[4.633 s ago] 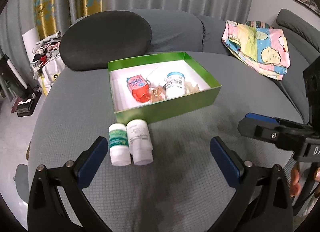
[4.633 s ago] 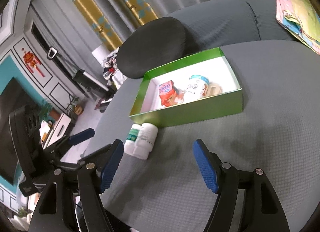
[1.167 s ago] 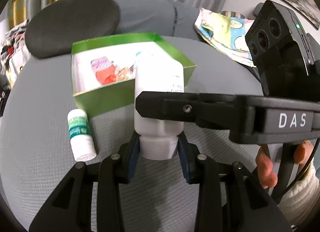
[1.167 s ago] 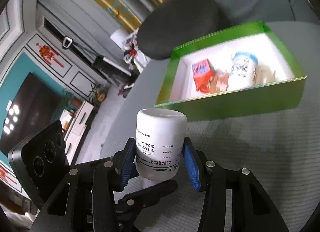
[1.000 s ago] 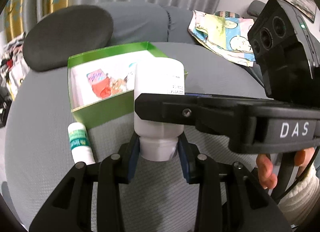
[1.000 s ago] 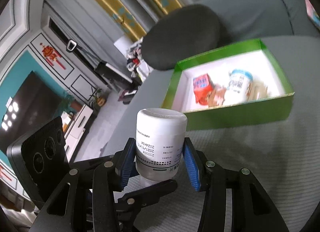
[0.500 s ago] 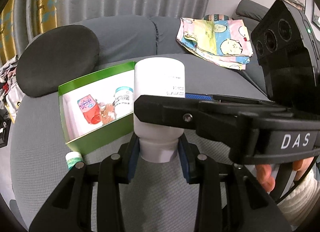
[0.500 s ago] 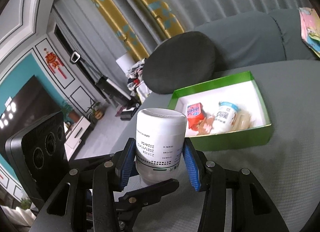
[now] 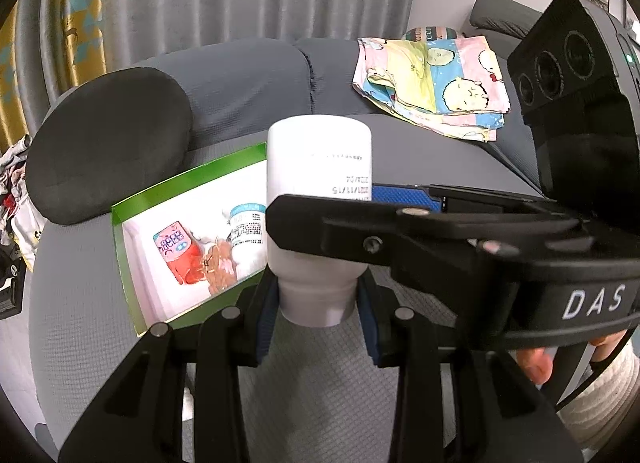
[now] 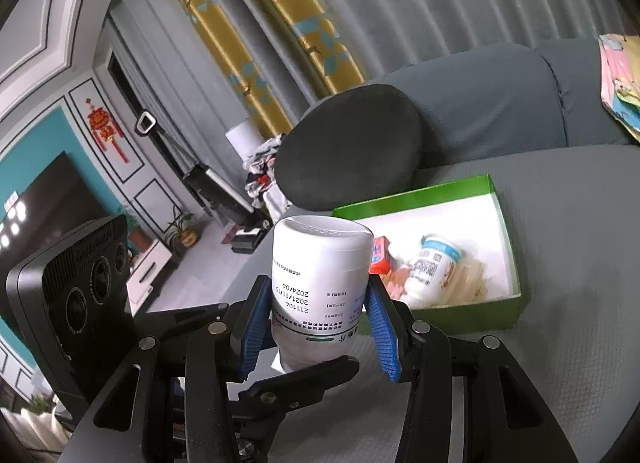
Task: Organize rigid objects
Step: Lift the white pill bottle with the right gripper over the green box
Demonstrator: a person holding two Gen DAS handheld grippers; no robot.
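Bottle: a white pill bottle (image 9: pixel 319 179), held upside down in the air above the grey cushion, cap end lowermost, printed dates showing on its side (image 10: pixel 316 283).
Left tongs: (image 9: pixel 316 303) closed tight on the bottle's narrower cap end, blue pads on either side of it.
Right tongs: (image 10: pixel 318 315) part-way open and clamped on the bottle's wider body; in the left wrist view one black finger crosses in front of the bottle.
Green box: (image 10: pixel 506 223) open, white inside, resting on the cushion just beyond the bottle.
Box contents: a red and pink packet (image 9: pixel 176 249), a white bottle with a blue cap (image 10: pixel 430 269) lying on its side, and some pale bits I cannot make out.
Surface: grey textured sofa cushion (image 9: pixel 320 383).
Behind: a dark round pillow (image 9: pixel 108 139) near the box's far side; a folded cartoon-print cloth (image 9: pixel 434 83) well apart, on the sofa back.
Person: fingertips and a pale sleeve (image 9: pixel 592 403) at the right edge.
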